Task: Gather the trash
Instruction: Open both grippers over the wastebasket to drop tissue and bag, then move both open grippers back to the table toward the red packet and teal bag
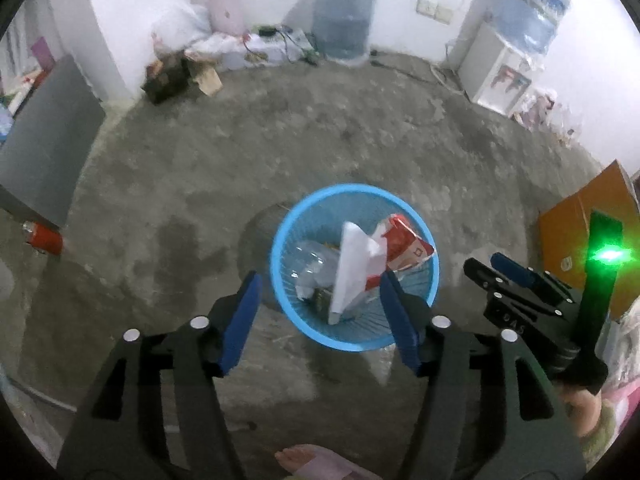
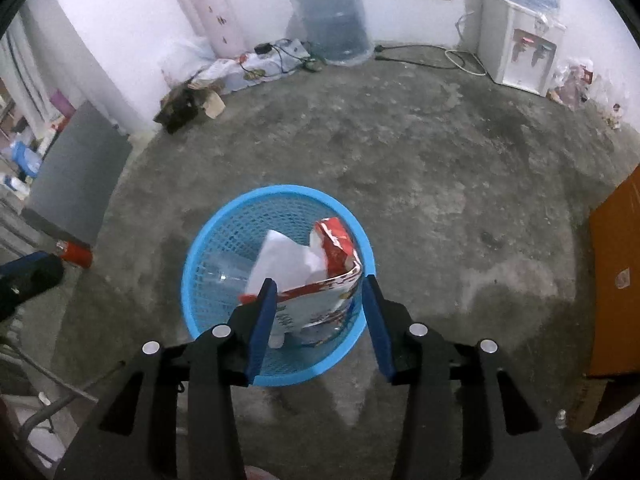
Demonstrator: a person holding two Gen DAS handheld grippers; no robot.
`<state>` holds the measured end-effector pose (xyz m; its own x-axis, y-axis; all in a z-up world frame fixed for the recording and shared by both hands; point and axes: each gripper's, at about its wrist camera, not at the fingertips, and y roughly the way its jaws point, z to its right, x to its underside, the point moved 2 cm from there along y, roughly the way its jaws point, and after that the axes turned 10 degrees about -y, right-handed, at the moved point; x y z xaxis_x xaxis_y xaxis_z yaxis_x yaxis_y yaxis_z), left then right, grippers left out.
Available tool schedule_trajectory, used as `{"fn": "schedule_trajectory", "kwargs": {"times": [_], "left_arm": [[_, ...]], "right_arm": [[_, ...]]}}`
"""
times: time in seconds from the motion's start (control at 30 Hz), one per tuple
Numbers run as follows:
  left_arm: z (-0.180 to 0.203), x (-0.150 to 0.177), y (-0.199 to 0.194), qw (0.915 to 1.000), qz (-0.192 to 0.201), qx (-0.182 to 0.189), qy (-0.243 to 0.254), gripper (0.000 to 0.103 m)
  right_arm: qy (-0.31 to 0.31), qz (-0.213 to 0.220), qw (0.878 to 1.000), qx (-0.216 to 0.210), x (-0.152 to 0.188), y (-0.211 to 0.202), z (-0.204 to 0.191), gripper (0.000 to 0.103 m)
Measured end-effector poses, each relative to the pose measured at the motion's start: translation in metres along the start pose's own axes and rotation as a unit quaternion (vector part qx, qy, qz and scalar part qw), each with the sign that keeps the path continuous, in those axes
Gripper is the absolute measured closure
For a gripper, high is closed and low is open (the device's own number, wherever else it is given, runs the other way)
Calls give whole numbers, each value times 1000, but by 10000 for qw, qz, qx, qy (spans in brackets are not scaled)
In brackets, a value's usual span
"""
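Observation:
A blue mesh trash basket [image 1: 288, 312] [image 2: 224, 236] stands on the concrete floor. Inside lie a white crumpled paper [image 1: 352, 268] [image 2: 284, 260], a red and white snack wrapper [image 1: 404, 246] [image 2: 336, 248] and a clear plastic bottle [image 1: 312, 260] [image 2: 224, 272]. My left gripper [image 1: 320, 280] is open and empty above the basket's near rim. My right gripper [image 2: 320, 284] is open and empty above the basket; it also shows in the left wrist view [image 1: 492, 264] at the right.
A red can [image 1: 44, 238] [image 2: 76, 254] lies on the floor at the left beside a grey panel [image 1: 44, 140]. An orange cardboard box [image 1: 580, 220] [image 2: 616, 280] stands at the right. A water jug [image 1: 344, 20], a dispenser [image 2: 520, 52] and clutter line the far wall.

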<state>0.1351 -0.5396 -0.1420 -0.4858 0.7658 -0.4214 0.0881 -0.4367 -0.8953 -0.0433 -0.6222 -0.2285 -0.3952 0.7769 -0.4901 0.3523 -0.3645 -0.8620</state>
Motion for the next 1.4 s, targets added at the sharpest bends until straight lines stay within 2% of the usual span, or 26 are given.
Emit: {"fn": "schedule_trajectory", "kwargs": {"times": [0.13,0.27,0.37,0.43,0.67,0.77,0.97,1.0,1.07,1.1,1.17,1.2,1.27,1.4], "left_arm": [[-25,4,-48,9993,337,-83,-158,38],[-59,24,-109,9961,790,-126,-373,36],[-89,50,-156,9914,1161,-113,-594,34],[-113,75,-188,9873,1386,-182,-760,34],[-176,155,-263,9735,1887,-393,-1231,34],[-210,190,-289,9631,2142,-598,-1518,34],[-308,248,-340,9338,2475,-997,-2384,34],[-333,257,-349,9260,2535,-972,-2622,34],[-364,267,-357,9178,2566,-825,-2917,34],[-382,272,-360,9139,2577,-676,-3063,34],[-411,270,-356,9152,2528,-402,-3113,34],[-423,266,-351,9178,2487,-333,-3077,34],[-434,257,-339,9226,2425,-299,-2986,34],[-454,214,-298,9435,2137,-38,-2531,41]], "right_arm": [[-165,288,9992,-238,-6,-27,-13,51],[-511,622,9947,-641,-14,-60,-40,49],[-778,806,9900,-856,-20,-83,-60,49],[-996,950,9851,-1034,-23,-101,-78,44],[-1901,1326,9591,-1627,-24,-157,-149,40],[-2553,1492,9362,-1898,-18,-181,-194,36],[-3533,1625,8870,-2492,-2,-202,-269,28],[-3750,1610,8753,-2593,2,-203,-285,27],[-4068,1571,8535,-2852,9,-203,-313,27],[-4271,1545,8364,-3069,13,-201,-331,27],[-4528,1517,8175,-3221,19,-198,-353,27],[-4775,1488,8016,-3276,23,-194,-372,27],[-5106,1424,7803,-3319,28,-186,-397,27],[-5534,1305,7525,-3324,31,-170,-440,27]]}}
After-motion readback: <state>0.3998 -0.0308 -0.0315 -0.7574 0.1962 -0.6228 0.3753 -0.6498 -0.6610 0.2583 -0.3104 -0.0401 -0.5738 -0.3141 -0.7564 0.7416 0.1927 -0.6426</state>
